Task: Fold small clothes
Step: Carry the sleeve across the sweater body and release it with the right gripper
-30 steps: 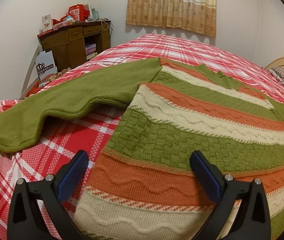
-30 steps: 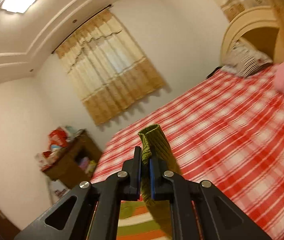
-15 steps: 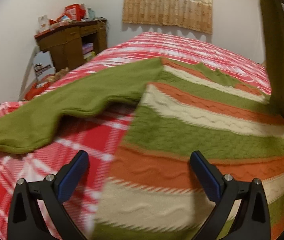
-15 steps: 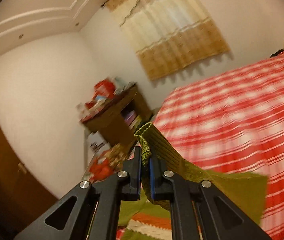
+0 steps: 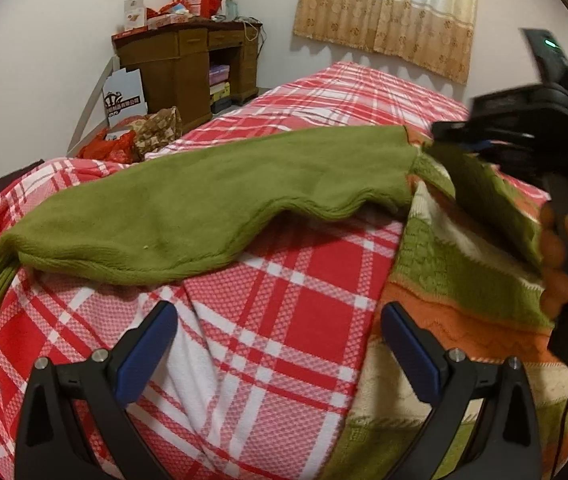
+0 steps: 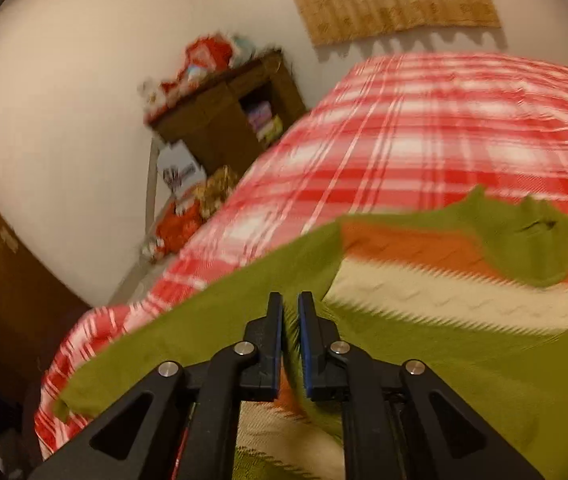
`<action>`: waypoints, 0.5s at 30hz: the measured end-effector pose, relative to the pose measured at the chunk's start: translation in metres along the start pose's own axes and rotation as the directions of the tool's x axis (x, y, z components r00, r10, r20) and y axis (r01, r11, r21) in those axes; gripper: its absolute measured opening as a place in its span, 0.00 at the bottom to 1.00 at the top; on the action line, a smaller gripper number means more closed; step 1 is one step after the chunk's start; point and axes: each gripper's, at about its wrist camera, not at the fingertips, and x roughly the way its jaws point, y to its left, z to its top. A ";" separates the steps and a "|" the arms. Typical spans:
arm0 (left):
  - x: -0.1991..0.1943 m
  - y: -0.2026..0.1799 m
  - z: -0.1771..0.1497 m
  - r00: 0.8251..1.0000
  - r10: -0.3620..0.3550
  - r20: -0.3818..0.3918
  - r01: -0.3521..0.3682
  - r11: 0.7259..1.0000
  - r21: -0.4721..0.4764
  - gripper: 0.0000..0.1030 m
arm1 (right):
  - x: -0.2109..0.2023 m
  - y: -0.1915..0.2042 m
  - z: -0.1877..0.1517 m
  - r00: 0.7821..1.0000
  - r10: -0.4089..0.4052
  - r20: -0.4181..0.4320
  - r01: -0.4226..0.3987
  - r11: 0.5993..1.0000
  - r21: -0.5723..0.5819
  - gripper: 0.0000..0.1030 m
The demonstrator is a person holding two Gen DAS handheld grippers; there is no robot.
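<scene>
A knitted sweater [image 5: 455, 268] with green, orange and cream stripes lies flat on the red plaid bed [image 5: 276, 312]. Its green left sleeve [image 5: 212, 208] stretches out to the left, cuff near the bed's edge. My left gripper [image 5: 276, 336] is open and empty, low over the bed just left of the sweater's body. My right gripper [image 6: 290, 312] is shut on the green right sleeve [image 6: 483, 364] and holds it low over the sweater's body [image 6: 423, 292]. It shows in the left wrist view [image 5: 531, 144] at the right, with the sleeve [image 5: 495, 204] draped across the stripes.
A brown wooden desk [image 5: 188, 64] with red boxes on top stands at the far left wall. Bags and a white box [image 5: 124, 96] sit on the floor beside it. A beige curtain [image 5: 387, 8] hangs behind the bed.
My right gripper has carried the right sleeve down and across, from high in the air to low over the sweater's body. My left gripper has shifted left, off the sweater, over bare bed.
</scene>
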 end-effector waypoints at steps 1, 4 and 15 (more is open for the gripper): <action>-0.001 -0.001 0.000 1.000 0.000 0.004 0.000 1.000 0.010 1.00 | 0.003 -0.001 -0.003 0.998 0.064 -0.029 -0.063 0.997 0.033 0.09; 0.001 -0.005 0.001 1.000 0.004 0.012 -0.004 0.999 0.032 1.00 | -0.016 -0.003 -0.007 0.992 0.126 0.005 -0.126 0.990 0.061 0.09; -0.017 -0.028 0.007 0.996 -0.001 0.084 -0.007 0.995 0.096 1.00 | -0.165 -0.144 -0.051 0.910 -0.397 0.121 0.378 0.913 0.153 0.09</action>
